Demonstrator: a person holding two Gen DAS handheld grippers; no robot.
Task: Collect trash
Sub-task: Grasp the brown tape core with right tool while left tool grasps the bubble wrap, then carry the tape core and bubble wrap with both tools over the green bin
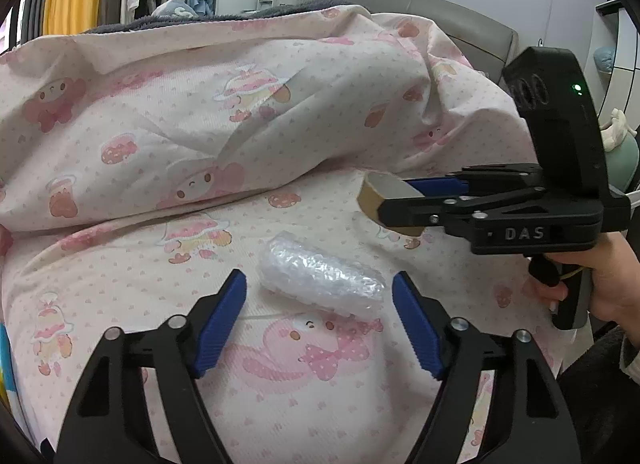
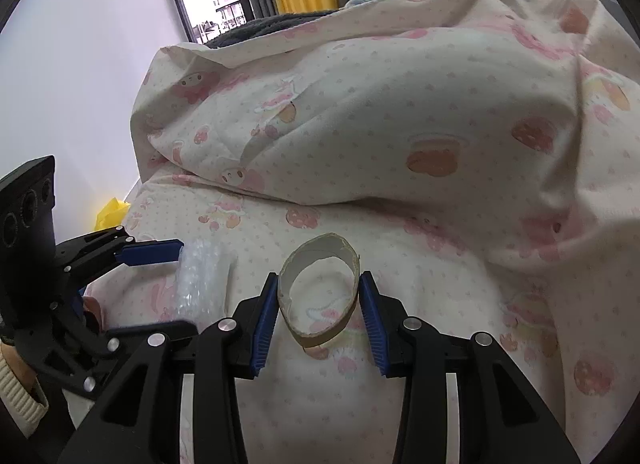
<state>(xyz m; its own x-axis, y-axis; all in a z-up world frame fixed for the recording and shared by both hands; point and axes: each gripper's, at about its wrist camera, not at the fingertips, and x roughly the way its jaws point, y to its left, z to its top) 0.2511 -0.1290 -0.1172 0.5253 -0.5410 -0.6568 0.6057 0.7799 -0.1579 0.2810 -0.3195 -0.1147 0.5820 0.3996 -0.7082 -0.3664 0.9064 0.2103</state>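
A flat brown cardboard ring [image 2: 320, 288] is being pinched by the right tongs [image 2: 320, 316] just above the pink bed cover [image 2: 440, 304]. It could be crushed or dropped. The clear bubble-wrap roll [image 1: 320, 280] is being straddled by the spread left tongs [image 1: 320, 324]. Room is being left in front; the puffy quilt [image 1: 200, 104] is close behind.

"DAS" read in raised grey letters on black body of right gripper [image 1: 390, 204], seen in left wrist view. No other text, label or number readable; cartoon prints on bedding [image 1: 160, 112] carry no lettering.
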